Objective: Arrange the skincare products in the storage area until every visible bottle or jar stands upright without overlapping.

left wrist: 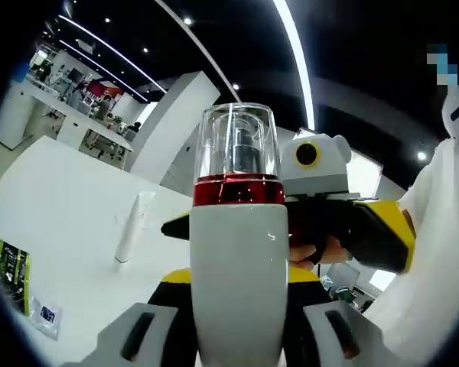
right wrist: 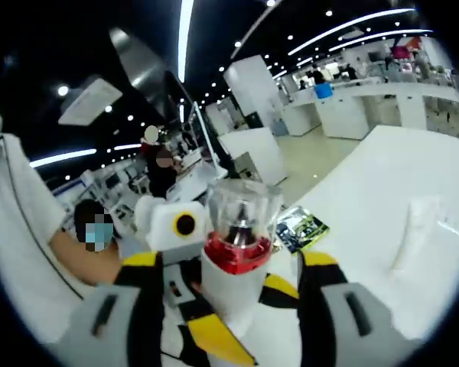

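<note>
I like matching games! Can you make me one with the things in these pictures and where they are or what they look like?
Things:
1. white bottle with red band and clear cap
2. slim white tube
3. dark printed packet
4. white table

Descriptions:
A. lying near the table's edge
B. held between gripper jaws
C. standing alone on the table
D. broad bare surface under everything

Pairs: 1-B, 2-C, 3-A, 4-D
</note>
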Motion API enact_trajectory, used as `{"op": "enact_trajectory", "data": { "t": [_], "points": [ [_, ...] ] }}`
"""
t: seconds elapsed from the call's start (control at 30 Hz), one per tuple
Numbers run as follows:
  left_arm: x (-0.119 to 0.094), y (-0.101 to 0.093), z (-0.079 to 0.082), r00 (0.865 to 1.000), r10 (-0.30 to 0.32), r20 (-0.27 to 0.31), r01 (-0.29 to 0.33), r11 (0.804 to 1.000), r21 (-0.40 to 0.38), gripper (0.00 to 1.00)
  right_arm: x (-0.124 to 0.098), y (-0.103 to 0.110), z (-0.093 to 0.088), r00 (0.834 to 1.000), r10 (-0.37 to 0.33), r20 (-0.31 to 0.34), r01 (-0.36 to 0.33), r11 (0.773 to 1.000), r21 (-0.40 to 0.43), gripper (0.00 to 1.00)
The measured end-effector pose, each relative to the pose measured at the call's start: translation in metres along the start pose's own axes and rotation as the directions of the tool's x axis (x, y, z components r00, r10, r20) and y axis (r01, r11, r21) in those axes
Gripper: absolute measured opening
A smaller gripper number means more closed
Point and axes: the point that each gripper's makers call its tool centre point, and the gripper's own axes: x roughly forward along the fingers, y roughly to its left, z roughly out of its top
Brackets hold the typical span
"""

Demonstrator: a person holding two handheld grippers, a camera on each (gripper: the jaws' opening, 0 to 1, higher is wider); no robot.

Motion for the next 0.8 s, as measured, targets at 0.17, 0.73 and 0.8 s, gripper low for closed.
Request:
{"op": "enact_trajectory", "data": {
  "t": [0.17,0.73,0.8],
  "points": [
    [-0.0001,-0.0041,0.0038,1.0,0.006,0.009,-0.006,1.0,0.018,0.37,0.0015,0.0016,0.0021,0.999,-0.037,0.033,0.037,0.999,-0.014,0.43],
    [-0.0066,-0.0056,0.0057,0.999,0.035,0.012,-0.036,0.999,0.037,0.37,0.002,0.0055,0.0009,0.994,-0.088,0.057,0.089,0.996,-0.015,0.34],
    [-0.0076,-0.0062,0.0058,0.999,0.035,0.019,-0.036,0.999,0.031,0.37,0.0016,0.006,-0.0009,0.994,-0.094,0.055,0.094,0.996,-0.002,0.34]
  ]
}}
